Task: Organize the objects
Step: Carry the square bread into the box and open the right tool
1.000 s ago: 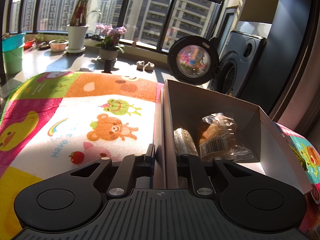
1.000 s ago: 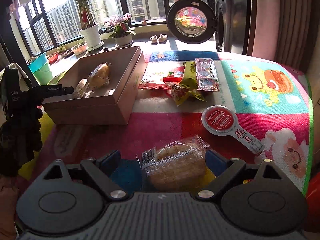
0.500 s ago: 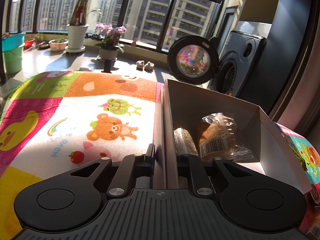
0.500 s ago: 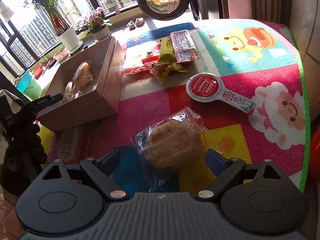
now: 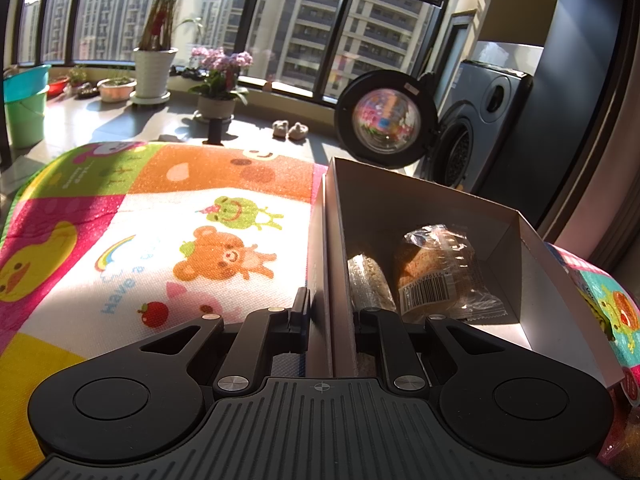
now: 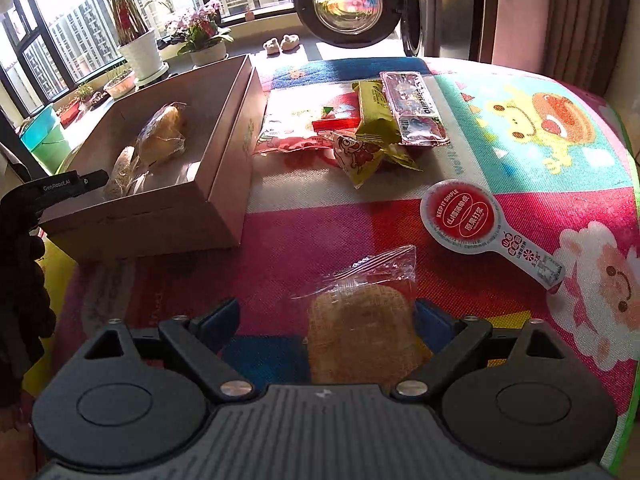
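A brown cardboard box stands on the colourful play mat; it also shows in the left wrist view. Inside lie a wrapped bread bun and a wrapped grain bar. My left gripper is shut on the box's near wall, one finger outside, one inside. My right gripper is open, its fingers either side of a wrapped flat bread that lies on the mat closer to the right finger. Beyond lie several snack packs and a red round-headed sachet.
The mat covers a table. The left gripper shows at the box's left wall in the right wrist view. Beyond the table stand an open washing machine, potted plants and a green bucket.
My right gripper has tilted and shifted over the wrapped bread, which now lies flatter between the open fingers, nearer the right one. The left gripper and box have not moved.
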Motion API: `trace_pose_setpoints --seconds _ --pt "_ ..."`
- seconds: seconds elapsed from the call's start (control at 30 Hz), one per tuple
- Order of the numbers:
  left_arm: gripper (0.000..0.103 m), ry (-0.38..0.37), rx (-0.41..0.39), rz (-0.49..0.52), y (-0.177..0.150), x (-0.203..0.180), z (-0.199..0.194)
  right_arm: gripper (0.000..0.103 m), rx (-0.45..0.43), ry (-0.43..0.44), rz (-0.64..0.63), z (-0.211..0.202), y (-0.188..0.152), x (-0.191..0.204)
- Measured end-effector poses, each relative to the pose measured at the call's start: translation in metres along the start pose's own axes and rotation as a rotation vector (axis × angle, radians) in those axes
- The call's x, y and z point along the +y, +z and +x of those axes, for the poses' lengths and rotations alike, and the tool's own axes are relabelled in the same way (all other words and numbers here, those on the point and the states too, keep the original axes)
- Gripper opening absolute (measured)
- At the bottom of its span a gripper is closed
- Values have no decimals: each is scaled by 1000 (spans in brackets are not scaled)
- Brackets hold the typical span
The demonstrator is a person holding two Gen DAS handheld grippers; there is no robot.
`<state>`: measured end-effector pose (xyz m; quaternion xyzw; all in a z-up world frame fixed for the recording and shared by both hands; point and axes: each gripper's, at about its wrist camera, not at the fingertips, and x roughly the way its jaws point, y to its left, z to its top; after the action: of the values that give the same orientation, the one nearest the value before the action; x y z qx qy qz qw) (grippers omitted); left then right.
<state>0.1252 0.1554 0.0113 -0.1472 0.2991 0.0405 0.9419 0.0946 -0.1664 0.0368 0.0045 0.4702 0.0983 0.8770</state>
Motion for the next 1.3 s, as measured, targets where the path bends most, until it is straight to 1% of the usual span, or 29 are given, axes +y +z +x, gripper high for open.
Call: trace_pose_setpoints --seconds 0.1,0.17,0.2,0.23,0.27,0.4,0.5,0.57,0.63,0.77,0.83,0.93,0.97,1.03,1.13,1.23,1.3 --pt "16 -1 0 -1 0 0 0 91 -11 -47 -104 -2 -11 13" --pt "16 0 0 0 0 0 0 84 -8 -53 -134 -5 -16 16" --pt "16 0 0 0 0 0 0 78 -4 -53 -142 -7 -18 16" --pt "16 -1 0 0 0 0 0 68 0 -54 -144 -9 -20 16" --pt "16 -1 0 0 0 0 0 62 5 -55 -143 -11 -21 15" --pt "16 0 0 0 0 0 0 57 42 -26 -136 -22 -30 15" --pt "16 -1 0 0 0 0 0 57 56 15 -155 -37 -37 24" --pt "16 -1 0 0 0 0 0 57 53 51 -171 -48 -37 33" --pt "16 -1 0 0 0 0 0 57 31 87 -198 -64 -33 47" --pt "16 0 0 0 0 0 0 57 -39 180 -233 -96 -8 73" --pt "16 -1 0 -1 0 0 0 57 -93 225 -239 -111 12 87" --pt "16 0 0 1 0 0 0 57 -177 238 -252 -117 42 108" --pt "16 0 0 1 0 0 0 57 -190 235 -250 -115 51 113" --pt "16 0 0 3 0 0 0 57 -214 225 -248 -103 71 125" --pt "16 -2 2 5 0 0 1 57 -235 186 -250 -80 92 135" --pt "16 -2 2 6 0 0 1 57 -212 150 -227 -43 113 141" --pt "16 -3 2 6 0 0 0 57 -192 106 -208 -20 122 143"
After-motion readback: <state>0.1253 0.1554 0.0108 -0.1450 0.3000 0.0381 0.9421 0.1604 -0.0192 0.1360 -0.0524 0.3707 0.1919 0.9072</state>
